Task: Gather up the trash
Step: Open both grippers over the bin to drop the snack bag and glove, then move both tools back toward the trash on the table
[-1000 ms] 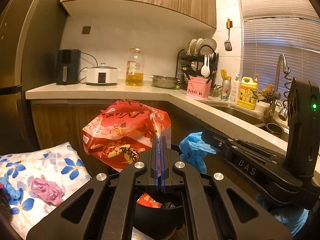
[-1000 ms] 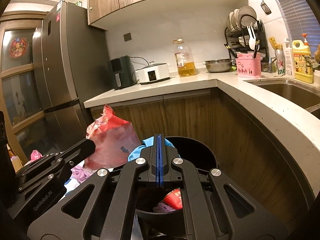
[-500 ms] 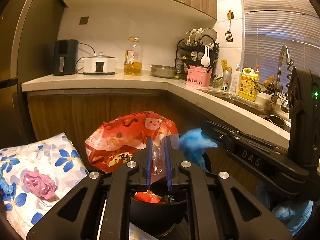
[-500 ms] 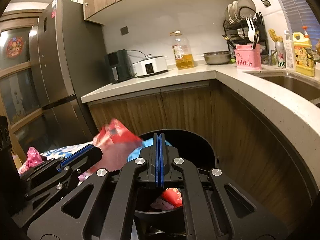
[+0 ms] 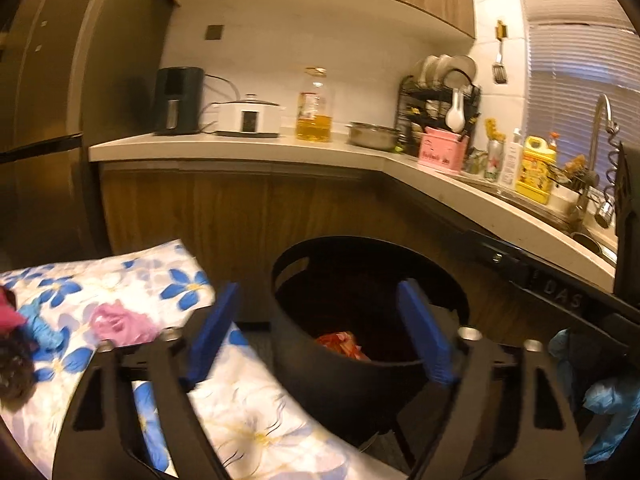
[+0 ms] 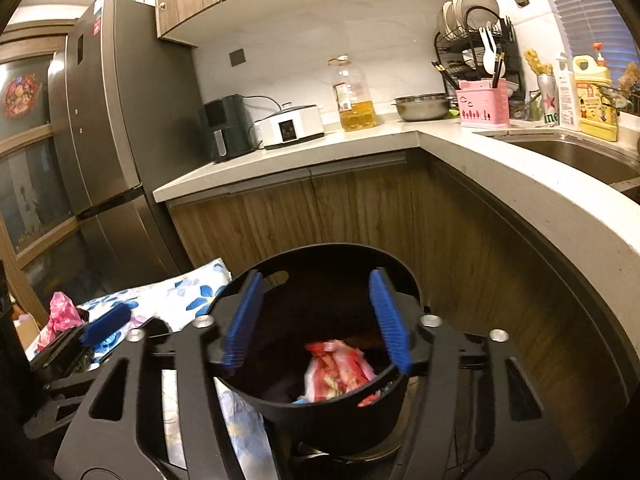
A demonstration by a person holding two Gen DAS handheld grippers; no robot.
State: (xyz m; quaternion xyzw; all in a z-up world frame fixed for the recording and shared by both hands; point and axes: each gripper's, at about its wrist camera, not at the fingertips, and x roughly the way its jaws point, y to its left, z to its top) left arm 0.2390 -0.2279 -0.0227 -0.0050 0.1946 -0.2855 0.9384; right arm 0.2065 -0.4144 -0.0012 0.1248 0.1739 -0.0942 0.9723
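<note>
1. Left gripper (image 5: 316,332): jaws have just been opening and stand wide apart, nothing between them, over the near rim of the round black plastic bin (image 5: 288,276).
2. Right gripper (image 6: 316,318): jaws likewise just opened, empty, straddling the bin.
3. Red printed plastic bag (image 6: 338,372): lies crumpled inside the bin.
4. Remaining trash: crumpled pink bag (image 5: 118,320) on the blue-flowered white cloth (image 5: 248,424), left of the bin, nearer the left gripper; nothing stands between.
</note>
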